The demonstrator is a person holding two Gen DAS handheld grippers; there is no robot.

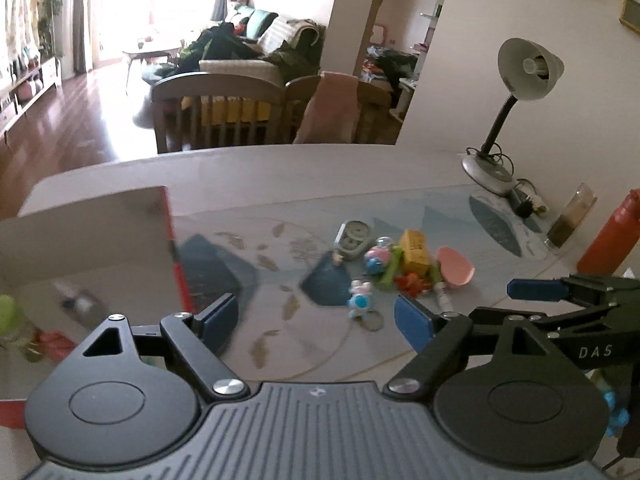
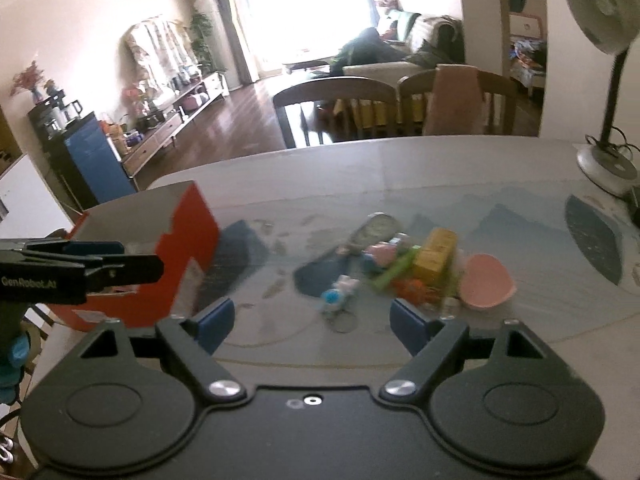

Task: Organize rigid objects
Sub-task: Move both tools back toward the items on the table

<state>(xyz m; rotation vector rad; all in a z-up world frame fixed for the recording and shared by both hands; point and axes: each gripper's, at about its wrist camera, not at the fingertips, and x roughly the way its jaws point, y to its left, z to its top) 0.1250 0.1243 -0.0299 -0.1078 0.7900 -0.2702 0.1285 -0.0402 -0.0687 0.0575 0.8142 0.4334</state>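
On the bench (image 2: 400,168), mid-surface, sits the clutter to sort: a white-and-blue keychain figure (image 2: 340,290), pink shell-shaped dish (image 2: 486,280), yellow box (image 2: 434,256), green stick (image 2: 394,270), small orange toy (image 2: 416,288), round-dial case (image 2: 376,228). Red carton (image 2: 176,248) stands open at left; some items already lie inside it in the left wrist view.

Left claw (image 1: 316,316): fingers apart, empty, near the carton. Right claw (image 2: 310,318): fingers apart, empty, facing the pile.

Judged step: between picks, reaching for another item. Keychain figure lies nearest, apart from the rest; next move calls for lowering a claw over it, then closing.
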